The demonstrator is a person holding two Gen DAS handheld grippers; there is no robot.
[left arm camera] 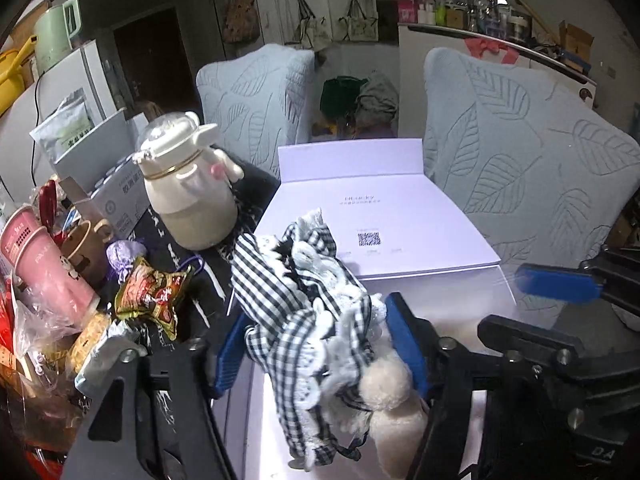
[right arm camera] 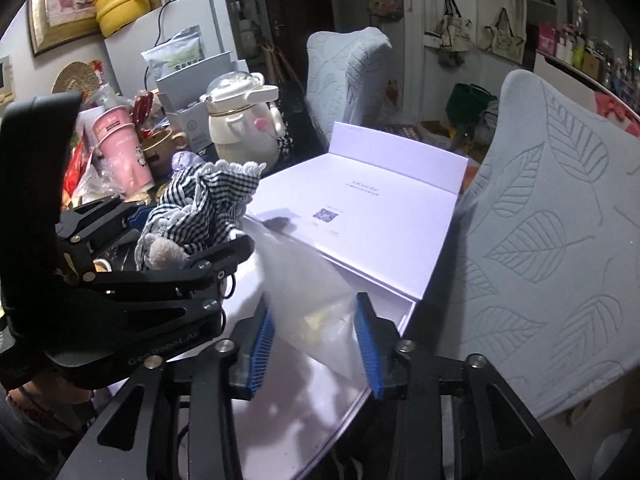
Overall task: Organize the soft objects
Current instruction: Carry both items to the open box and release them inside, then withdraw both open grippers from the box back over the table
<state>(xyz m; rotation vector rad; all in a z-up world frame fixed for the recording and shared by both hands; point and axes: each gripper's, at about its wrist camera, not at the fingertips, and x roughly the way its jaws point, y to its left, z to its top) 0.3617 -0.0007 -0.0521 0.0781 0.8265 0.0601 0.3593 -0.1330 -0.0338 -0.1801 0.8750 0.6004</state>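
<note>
A black-and-white checked cloth piece with lace trim and cream pompoms (left arm camera: 304, 312) sits between the blue pads of my left gripper (left arm camera: 320, 352). Both pads touch it. It hangs over an open white box (left arm camera: 400, 208). From the right wrist view the same cloth (right arm camera: 200, 200) sticks up out of the left gripper (right arm camera: 188, 228). My right gripper (right arm camera: 315, 346) has a translucent plastic bag (right arm camera: 308, 280) between its pads, touching both, above the white box (right arm camera: 380, 220). Something pale yellow shows inside the bag. The right gripper (left arm camera: 540, 308) also shows at the right edge of the left wrist view.
Clutter fills the table to the left: a cream bear-shaped bottle (left arm camera: 188, 192), pink cups (left arm camera: 36, 264), a brown mug (left arm camera: 88, 248), a snack packet (left arm camera: 156, 292) and a grey carton (left arm camera: 116, 184). Two chairs with pale leaf-pattern covers (left arm camera: 520, 168) (left arm camera: 256, 96) stand behind the box.
</note>
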